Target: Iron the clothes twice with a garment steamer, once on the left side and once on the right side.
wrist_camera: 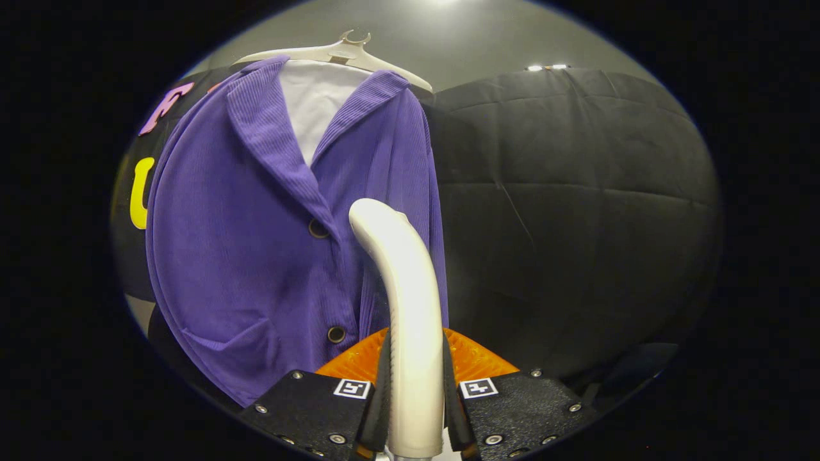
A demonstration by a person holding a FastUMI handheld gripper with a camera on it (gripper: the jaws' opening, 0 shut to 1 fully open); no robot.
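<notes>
**Steamer at the jacket's front**

Jacket (256, 256), purple and ribbed, hangs on a pale hanger (346, 51) over a white inner layer, against the black cloth wall. The white garment steamer (410, 307) rises from between the fingers, its head against the jacket's buttoned front edge. The gripper (415, 410) is clamped on the steamer's handle, both fingers pressing its sides.

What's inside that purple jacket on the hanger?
Between the purple jacket's open lapels shows a white garment; its lower part is covered. The gripper is shut on the steamer.
</notes>
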